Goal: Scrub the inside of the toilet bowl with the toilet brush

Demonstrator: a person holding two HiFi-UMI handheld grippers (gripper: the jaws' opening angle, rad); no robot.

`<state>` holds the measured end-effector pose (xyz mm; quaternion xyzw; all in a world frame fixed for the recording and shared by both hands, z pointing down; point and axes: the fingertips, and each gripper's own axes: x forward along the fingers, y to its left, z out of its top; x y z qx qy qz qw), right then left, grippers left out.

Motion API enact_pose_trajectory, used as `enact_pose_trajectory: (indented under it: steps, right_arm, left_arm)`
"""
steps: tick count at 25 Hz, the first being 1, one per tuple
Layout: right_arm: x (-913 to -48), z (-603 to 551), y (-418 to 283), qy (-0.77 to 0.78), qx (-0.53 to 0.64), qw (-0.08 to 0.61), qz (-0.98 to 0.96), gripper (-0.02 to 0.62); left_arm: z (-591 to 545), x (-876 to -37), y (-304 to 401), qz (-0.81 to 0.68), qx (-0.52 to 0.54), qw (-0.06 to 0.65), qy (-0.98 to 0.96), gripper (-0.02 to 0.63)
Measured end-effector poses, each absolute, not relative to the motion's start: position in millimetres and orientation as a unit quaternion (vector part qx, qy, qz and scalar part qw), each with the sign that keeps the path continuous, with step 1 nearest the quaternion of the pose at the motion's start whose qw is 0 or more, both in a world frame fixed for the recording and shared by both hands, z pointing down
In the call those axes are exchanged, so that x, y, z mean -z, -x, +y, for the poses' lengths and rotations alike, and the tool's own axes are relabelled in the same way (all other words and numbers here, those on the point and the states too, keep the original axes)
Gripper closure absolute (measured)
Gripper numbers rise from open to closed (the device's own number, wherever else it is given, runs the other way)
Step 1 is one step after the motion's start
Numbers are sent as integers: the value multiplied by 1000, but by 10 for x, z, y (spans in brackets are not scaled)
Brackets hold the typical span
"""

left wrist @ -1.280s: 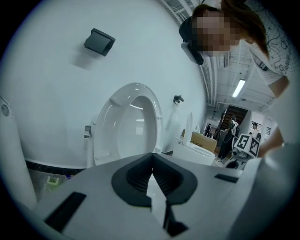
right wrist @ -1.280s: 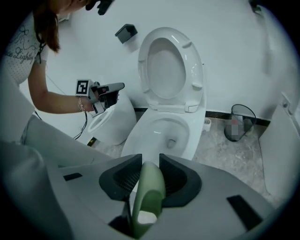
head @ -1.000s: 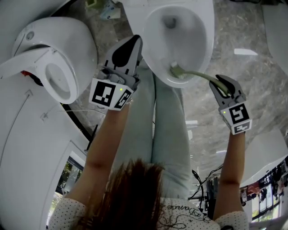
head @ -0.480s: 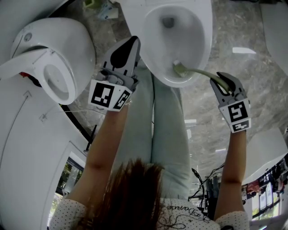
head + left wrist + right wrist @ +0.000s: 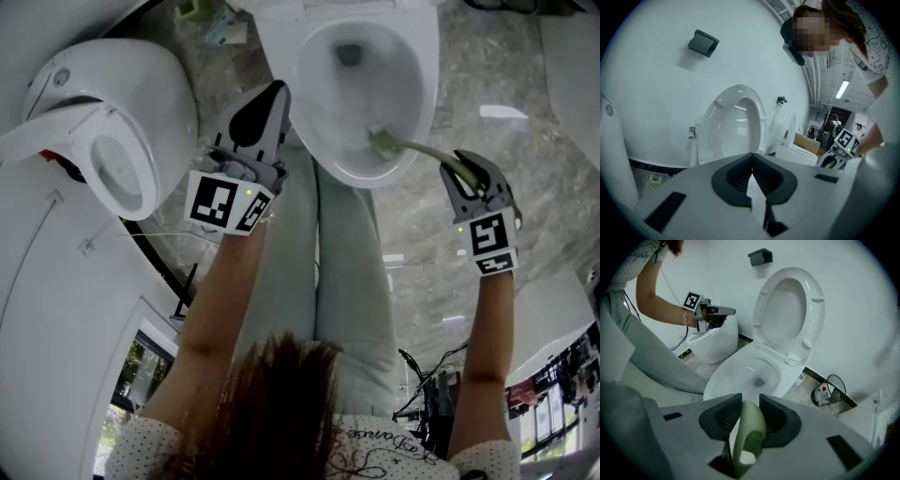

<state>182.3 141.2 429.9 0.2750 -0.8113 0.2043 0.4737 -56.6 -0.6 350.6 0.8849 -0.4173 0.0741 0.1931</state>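
The white toilet bowl (image 5: 424,84) stands at the top of the head view with its seat and lid (image 5: 790,305) raised. A pale green toilet brush has its head (image 5: 380,142) down against the bowl's near inner wall. Its curved handle (image 5: 747,432) runs back between the jaws of my right gripper (image 5: 460,169), which is shut on it just right of the rim. My left gripper (image 5: 270,98) hangs in the air at the bowl's left side. Its jaws (image 5: 752,174) are shut with nothing between them. The drain hole (image 5: 760,381) shows in the right gripper view.
A second white toilet (image 5: 103,122) stands close at the left. A wire basket (image 5: 828,390) with a bottle sits on the floor beside the bowl's base. The person's legs (image 5: 328,253) in light trousers stand right in front of the bowl. The floor (image 5: 525,141) is grey marble.
The brush head has slid a little to the right along the bowl's near wall, and my right gripper has moved slightly right with it. The left gripper has hardly moved.
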Motion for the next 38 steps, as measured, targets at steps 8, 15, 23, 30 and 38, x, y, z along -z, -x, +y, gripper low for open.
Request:
enact_pose_trajectory:
  steps: [8, 15, 23, 30, 38]
  right_arm:
    - [-4274, 1380, -1818, -269, -203, 475, -813, 470]
    - [-4297, 1328, -1838, -267, -187, 487, -810, 471]
    - [-4265, 1098, -1871, -264, -157, 502, -808, 469]
    - [-4252, 1000, -1858, -258, -151, 509, -807, 471]
    - [-4245, 897, -1809, -246, -134, 516, -810, 469]
  left_arm:
    - [-30, -3502, 540, -417, -73, 196, -885, 603]
    - [-32, -3558, 588, -417, -71, 206, -883, 603]
    - [-103, -3556, 629, -416, -66, 210, -882, 603]
    - [-161, -3529, 710, -423, -64, 208, -880, 603]
    - [-219, -3597, 782, -427, -72, 218, -874, 603]
